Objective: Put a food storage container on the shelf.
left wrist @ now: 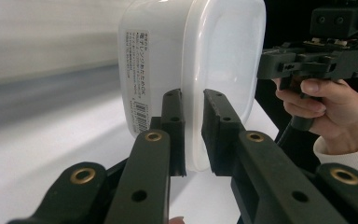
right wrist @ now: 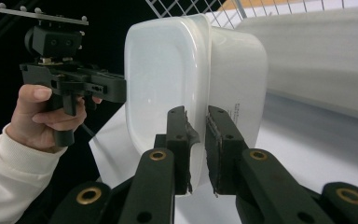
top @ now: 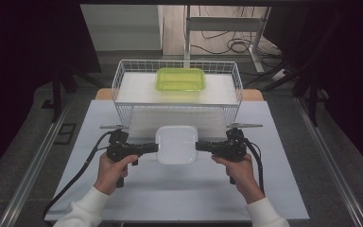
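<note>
A white lidded plastic box [top: 176, 144] hangs above the table, gripped from both sides. My left gripper [top: 157, 147] is shut on its left rim, and my right gripper [top: 197, 146] is shut on its right rim. The left gripper view shows the box [left wrist: 191, 56] on edge, a printed label on its side, with the lid's rim pinched in my left gripper [left wrist: 193, 100]; the right gripper [left wrist: 307, 63] and its hand are beyond. In the right gripper view my right gripper [right wrist: 196, 114] pinches the rim of the box [right wrist: 186, 70], and the left gripper [right wrist: 74, 84] is held on the far side.
A white wire basket [top: 118, 81] stands at the back of the table, with a yellow-green lidded box [top: 180, 79] on the white board inside it. The pale table top [top: 170, 194] stretches under the lifted box. Dark curtains hang at both sides.
</note>
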Available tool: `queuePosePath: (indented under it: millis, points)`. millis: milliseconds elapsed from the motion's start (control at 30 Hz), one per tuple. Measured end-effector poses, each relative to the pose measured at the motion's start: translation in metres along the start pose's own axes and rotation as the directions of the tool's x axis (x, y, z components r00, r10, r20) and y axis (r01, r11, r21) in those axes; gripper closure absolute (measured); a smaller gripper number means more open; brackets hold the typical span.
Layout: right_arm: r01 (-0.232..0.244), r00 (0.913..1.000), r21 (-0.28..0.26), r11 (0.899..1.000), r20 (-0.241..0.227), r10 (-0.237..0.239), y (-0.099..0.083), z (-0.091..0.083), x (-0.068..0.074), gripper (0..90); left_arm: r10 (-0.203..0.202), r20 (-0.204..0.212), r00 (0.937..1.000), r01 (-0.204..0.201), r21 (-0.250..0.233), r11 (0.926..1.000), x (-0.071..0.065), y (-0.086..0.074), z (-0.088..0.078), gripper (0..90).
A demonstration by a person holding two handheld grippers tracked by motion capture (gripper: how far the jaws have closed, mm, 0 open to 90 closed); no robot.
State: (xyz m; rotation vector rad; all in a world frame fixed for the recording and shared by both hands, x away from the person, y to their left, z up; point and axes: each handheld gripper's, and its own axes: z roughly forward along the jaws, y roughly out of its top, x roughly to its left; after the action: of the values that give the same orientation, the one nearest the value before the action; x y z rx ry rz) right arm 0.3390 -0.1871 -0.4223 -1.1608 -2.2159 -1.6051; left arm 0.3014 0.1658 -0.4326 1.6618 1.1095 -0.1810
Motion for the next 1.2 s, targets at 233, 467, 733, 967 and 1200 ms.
queuePosePath:
  millis: [233, 467, 733, 967, 1200]
  points:
    - [0.031, 0.9995, -0.027, 0.999, 0.007, -0.031, 0.01, -0.007, 0.009, 79.5, 0.026, 0.006, 0.9996, -0.026, -0.018, 0.9995, -0.008, 0.01, -0.004, 79.4]
    - [0.063, 0.998, -0.046, 0.997, 0.011, -0.063, 0.023, -0.013, 0.02, 79.5, 0.049, 0.009, 0.9987, -0.049, -0.044, 0.9978, -0.016, 0.023, -0.014, 79.4]
    - [0.101, 0.9949, -0.067, 0.993, 0.009, -0.1, 0.039, -0.019, 0.032, 79.4, 0.079, 0.012, 0.9968, -0.078, -0.066, 0.9948, -0.025, 0.036, -0.023, 79.3]
    - [0.123, 0.9924, -0.079, 0.989, 0.017, -0.122, 0.052, -0.024, 0.041, 79.4, 0.094, 0.011, 0.9955, -0.093, -0.079, 0.9926, -0.031, 0.046, -0.028, 79.3]
    - [0.139, 0.9902, -0.091, 0.986, 0.021, -0.138, 0.064, -0.026, 0.047, 79.3, 0.112, 0.005, 0.9937, -0.111, -0.094, 0.9894, -0.037, 0.061, -0.034, 79.2]
